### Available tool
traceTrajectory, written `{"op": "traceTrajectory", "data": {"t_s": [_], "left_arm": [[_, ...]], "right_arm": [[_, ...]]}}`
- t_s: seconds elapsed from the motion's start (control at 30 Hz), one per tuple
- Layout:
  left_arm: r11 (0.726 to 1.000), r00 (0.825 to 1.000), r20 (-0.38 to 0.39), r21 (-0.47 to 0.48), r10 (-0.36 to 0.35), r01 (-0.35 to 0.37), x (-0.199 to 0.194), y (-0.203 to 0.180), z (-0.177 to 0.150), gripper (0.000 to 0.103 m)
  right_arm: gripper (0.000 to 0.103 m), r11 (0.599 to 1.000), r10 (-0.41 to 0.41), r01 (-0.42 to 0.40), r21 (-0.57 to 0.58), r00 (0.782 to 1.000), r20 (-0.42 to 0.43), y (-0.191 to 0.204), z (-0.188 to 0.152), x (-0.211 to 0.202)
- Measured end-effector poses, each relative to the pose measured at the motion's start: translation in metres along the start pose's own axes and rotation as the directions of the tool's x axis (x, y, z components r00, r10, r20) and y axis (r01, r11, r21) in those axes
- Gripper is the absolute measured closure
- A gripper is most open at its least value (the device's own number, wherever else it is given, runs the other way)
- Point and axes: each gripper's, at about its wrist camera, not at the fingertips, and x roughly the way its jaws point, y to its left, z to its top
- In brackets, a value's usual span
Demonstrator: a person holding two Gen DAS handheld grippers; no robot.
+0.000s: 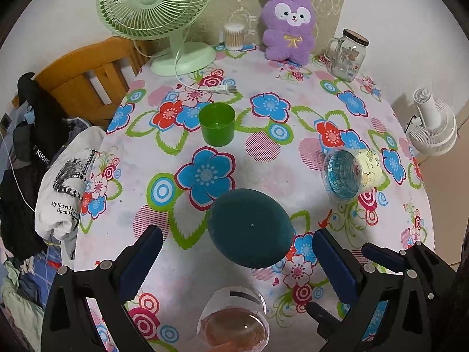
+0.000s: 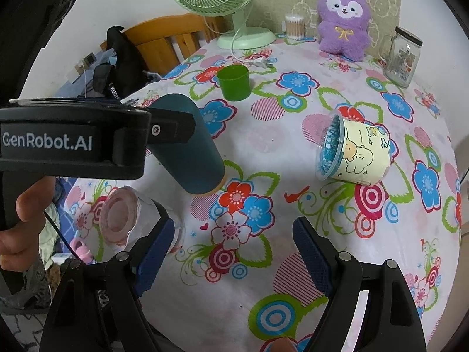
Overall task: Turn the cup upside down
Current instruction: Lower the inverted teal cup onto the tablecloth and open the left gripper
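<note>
Cup (image 1: 250,228): teal, bottom up, looks light, stiff, smooth; grab sides. Left gripper (image 1: 236,233) wide near cup; right gripper (image 2: 234,225) wide, empty.

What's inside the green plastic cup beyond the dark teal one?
The upright green plastic cup looks empty: its inner wall and part of its floor show nothing. The near rim hides the rest of the floor in both views.

Four cups: a green cup (image 1: 217,124), a dark teal cup (image 1: 250,228), a cartoon cup (image 1: 353,174) lying on its side, a clear pink cup (image 1: 234,321). Two fans: a green fan (image 1: 159,14), a white fan (image 1: 433,123). One plush toy (image 1: 288,25), one glass jar (image 1: 348,54), one cotton-swab box (image 1: 234,36), one chair (image 1: 88,73).
</note>
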Motion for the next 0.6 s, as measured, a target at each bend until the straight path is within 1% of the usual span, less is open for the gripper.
{"op": "traceTrajectory", "data": {"t_s": [0.6], "left_arm": [[1.000,0.999,0.044,-0.027,-0.003,0.004,-0.018,0.017,-0.005,0.000]], "right_arm": [[0.018,0.999,-0.032,0.032,-0.035,0.999,0.017,0.017,0.007,-0.006]]}}
